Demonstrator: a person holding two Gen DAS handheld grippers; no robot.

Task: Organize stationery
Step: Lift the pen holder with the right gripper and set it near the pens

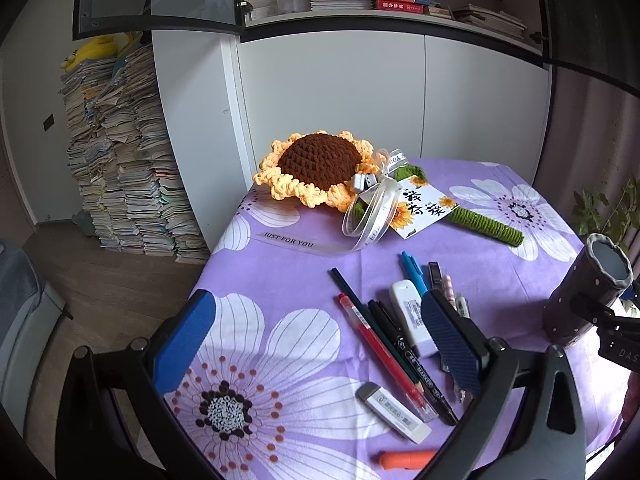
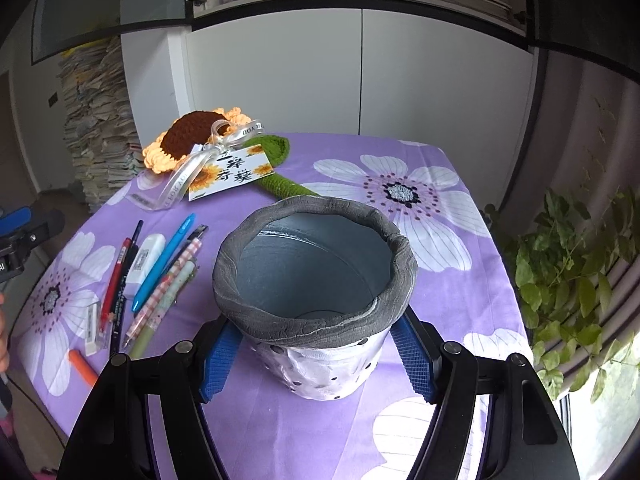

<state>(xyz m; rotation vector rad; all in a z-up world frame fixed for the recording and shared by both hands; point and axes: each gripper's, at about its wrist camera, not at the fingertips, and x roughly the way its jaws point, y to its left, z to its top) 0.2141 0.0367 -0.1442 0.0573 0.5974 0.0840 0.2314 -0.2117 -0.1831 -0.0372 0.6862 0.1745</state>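
Note:
Several pens and markers lie on the purple floral tablecloth: a red pen (image 1: 380, 350), a black marker (image 1: 416, 364), a blue pen (image 1: 414, 272), a correction tape (image 1: 412, 322), a white eraser (image 1: 394, 412) and an orange highlighter (image 1: 404, 458). My left gripper (image 1: 316, 344) is open above them. My right gripper (image 2: 316, 354) is shut on a grey fabric-covered pen holder (image 2: 316, 280), empty inside and tilted toward the camera. The holder also shows in the left wrist view (image 1: 586, 288). The pens (image 2: 160, 272) lie left of it.
A crocheted sunflower (image 1: 320, 168) with ribbon and a card (image 1: 420, 208) lies at the table's far side. White cabinets stand behind. A tall stack of books (image 1: 120, 152) is on the floor at left. A green plant (image 2: 576, 280) is to the right.

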